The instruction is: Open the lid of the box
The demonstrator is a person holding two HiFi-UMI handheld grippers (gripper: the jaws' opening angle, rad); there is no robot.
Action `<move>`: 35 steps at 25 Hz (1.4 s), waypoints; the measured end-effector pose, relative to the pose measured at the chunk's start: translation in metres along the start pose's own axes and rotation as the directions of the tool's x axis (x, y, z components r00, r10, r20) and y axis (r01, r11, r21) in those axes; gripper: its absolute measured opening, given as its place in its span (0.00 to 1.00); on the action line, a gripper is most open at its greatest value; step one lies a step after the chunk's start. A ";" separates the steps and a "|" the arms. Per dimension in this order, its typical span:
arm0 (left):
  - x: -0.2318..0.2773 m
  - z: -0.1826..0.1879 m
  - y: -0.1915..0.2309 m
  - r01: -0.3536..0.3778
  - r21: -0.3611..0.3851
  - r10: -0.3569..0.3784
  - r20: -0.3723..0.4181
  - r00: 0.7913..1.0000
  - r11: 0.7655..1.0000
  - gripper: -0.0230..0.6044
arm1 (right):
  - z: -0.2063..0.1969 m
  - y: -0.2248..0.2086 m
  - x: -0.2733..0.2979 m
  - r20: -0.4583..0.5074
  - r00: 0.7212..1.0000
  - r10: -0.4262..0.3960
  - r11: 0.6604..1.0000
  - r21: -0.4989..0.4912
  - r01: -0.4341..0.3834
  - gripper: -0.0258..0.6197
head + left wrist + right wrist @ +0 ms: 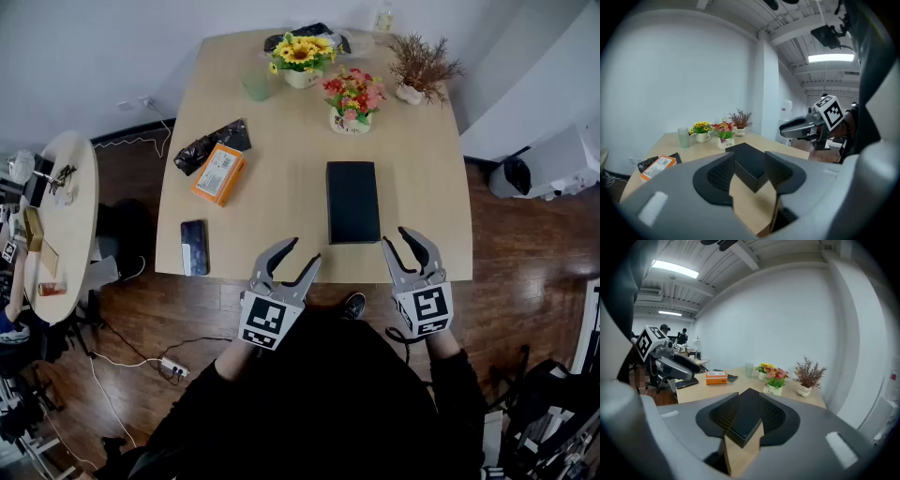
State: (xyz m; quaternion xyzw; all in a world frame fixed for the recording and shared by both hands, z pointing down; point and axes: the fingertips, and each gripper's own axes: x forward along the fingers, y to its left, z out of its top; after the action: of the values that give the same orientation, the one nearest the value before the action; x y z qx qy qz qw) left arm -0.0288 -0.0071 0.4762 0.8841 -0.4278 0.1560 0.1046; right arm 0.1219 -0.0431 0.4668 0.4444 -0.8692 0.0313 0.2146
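matte black rectangular box: flat on the pale wooden table, close to its near edge, long side running away from the person; well apart from the orange carton and the dark phone.
lid: closed, flush on top; seam not made out from here.
grey two-jaw left gripper: released, jaws parted, nothing between the pads; held off the table's near edge, short of the box's near left corner.
grey two-jaw right gripper: likewise released and empty, just beside the near right corner, not touching.
likely feel: stiff and light, probably card; smooth faces, so a slip risk under a shallow pinch; corners liable to dent if squeezed hard.
where to take hold: probably the lid's upper rim on the two long sides, or one gripper pinning the base while the other lifts the near short edge.
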 end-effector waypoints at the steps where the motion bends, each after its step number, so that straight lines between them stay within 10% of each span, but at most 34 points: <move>1: 0.002 -0.003 0.004 -0.002 0.008 0.002 -0.012 1.000 1.000 0.31 | -0.002 0.008 0.008 -0.012 1.000 0.012 1.000 -0.021 -0.013 0.25; 6: 0.006 -0.019 0.023 0.003 0.006 -0.002 -0.061 0.998 1.000 0.26 | -0.020 0.050 0.045 -0.118 0.991 0.057 0.974 -0.210 -0.081 0.34; 15: 0.014 -0.056 0.032 0.085 -0.006 -0.085 -0.138 0.987 0.996 0.26 | -0.083 0.095 0.109 -0.415 0.910 0.009 0.795 -0.549 -0.258 0.52; 21: 0.024 -0.067 0.027 0.138 -0.007 -0.137 -0.158 0.978 0.990 0.26 | -0.088 0.090 0.116 -0.458 0.885 0.085 0.903 -0.339 -0.262 0.42; 31: 0.070 -0.101 0.000 0.254 0.151 -0.220 -0.208 0.953 0.955 0.26 | -0.077 0.089 0.108 -0.387 0.870 0.305 0.946 0.020 -0.323 0.35; 33: 0.084 -0.106 -0.010 0.269 0.183 -0.232 -0.201 0.952 0.946 0.26 | -0.076 0.087 0.105 -0.343 0.872 0.349 0.936 0.169 -0.308 0.04; 35: 0.096 -0.107 -0.016 0.265 0.199 -0.227 -0.192 0.955 0.944 0.26 | -0.072 0.075 0.102 -0.295 0.906 0.305 0.943 0.228 -0.243 0.04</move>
State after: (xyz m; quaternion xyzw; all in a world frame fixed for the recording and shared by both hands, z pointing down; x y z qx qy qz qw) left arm 0.0197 -0.0323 0.6100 0.9207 -0.2834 0.2617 0.0592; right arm 0.0355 -0.0581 0.5827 0.3242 -0.8687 0.2154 0.3063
